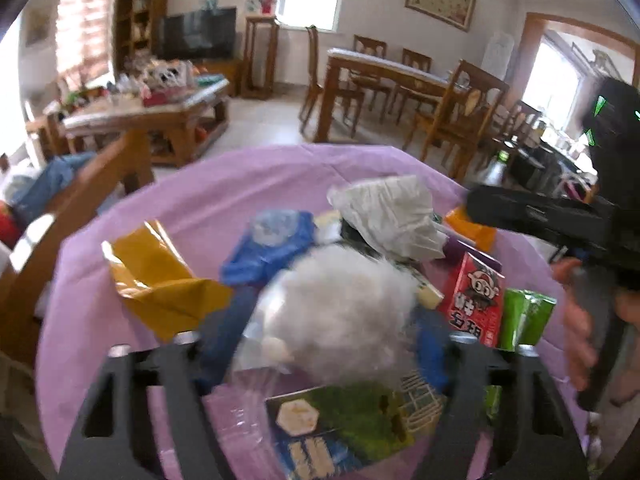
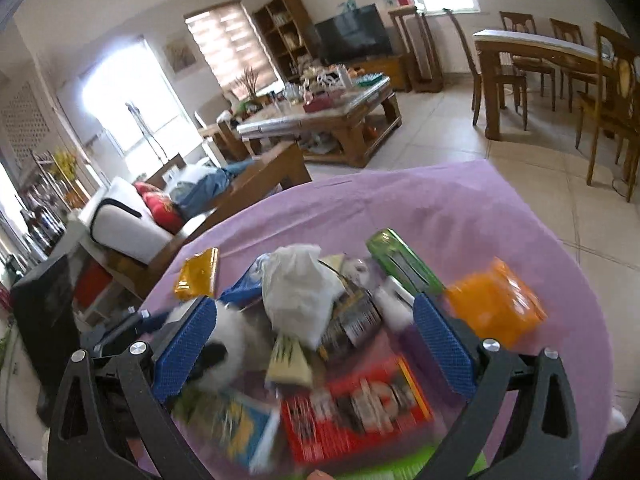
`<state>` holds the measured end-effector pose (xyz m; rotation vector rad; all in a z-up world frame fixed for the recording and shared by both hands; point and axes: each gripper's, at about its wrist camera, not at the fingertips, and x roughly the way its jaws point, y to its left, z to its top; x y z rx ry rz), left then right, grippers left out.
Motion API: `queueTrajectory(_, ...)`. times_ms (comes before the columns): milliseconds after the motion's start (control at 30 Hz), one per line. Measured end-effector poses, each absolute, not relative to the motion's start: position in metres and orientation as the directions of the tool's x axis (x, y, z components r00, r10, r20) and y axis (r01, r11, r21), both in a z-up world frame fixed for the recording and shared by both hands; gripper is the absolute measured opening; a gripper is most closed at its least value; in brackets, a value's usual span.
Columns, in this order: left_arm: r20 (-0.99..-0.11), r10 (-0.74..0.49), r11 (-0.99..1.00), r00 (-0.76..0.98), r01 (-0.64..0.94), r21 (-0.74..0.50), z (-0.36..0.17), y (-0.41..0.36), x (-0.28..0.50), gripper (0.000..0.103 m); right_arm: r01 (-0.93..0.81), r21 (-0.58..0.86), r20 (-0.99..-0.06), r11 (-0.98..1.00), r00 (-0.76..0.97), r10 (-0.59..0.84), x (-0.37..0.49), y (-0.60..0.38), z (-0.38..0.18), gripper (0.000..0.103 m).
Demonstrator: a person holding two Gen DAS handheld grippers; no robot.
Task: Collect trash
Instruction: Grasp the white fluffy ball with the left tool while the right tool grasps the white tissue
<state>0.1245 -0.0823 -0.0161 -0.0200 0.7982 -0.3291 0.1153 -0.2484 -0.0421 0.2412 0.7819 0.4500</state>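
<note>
A heap of trash lies on a round table with a purple cloth [image 1: 208,184]. My left gripper [image 1: 326,336] stands wide open around a white fluffy wad [image 1: 340,308] in clear plastic; whether the pads touch it I cannot tell. Around it lie a yellow wrapper [image 1: 160,280], a blue bag [image 1: 268,248], a crumpled white bag [image 1: 392,212], a red carton [image 1: 476,300] and a green carton [image 1: 524,316]. My right gripper [image 2: 312,348] is open and empty above the heap, over the white bag [image 2: 296,292] and red carton [image 2: 356,408]. An orange packet [image 2: 496,308] lies to its right.
A green-and-blue carton [image 1: 340,424] lies at the near edge. A green box [image 2: 404,260] lies behind the heap. A wooden sofa arm [image 1: 80,204] stands left of the table. A cluttered coffee table [image 1: 160,104] and a dining table with chairs [image 1: 384,72] stand beyond.
</note>
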Motion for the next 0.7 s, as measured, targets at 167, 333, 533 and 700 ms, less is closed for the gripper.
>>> queueTrajectory(167, -0.688, -0.343, 0.933, 0.640, 0.320, -0.167, -0.021, -0.083, 0.125, 0.044, -0.309, 0.313, -0.692, 0.898, 0.573, 0.438, 0.140, -0.228, -0.054, 0.078)
queueTrajectory(333, -0.679, -0.374, 0.923, 0.632, 0.322, -0.209, -0.031, -0.081, 0.119, 0.044, -0.294, 0.320, -0.730, 0.901, 0.530, 0.432, 0.153, -0.214, -0.066, 0.046)
queueTrajectory(533, -0.630, -0.402, 0.914, 0.664, 0.332, -0.232, -0.025, -0.075, 0.105, 0.043, -0.296, 0.351, -0.694, 0.888, 0.554, 0.459, 0.152, -0.207, -0.063, 0.011)
queueTrajectory(700, -0.544, -0.428, 0.904, 0.721, 0.355, -0.240, 0.000, -0.071, 0.083, 0.043, -0.305, 0.422, -0.564, 0.854, 0.649, 0.511, 0.116, -0.235, -0.033, 0.010)
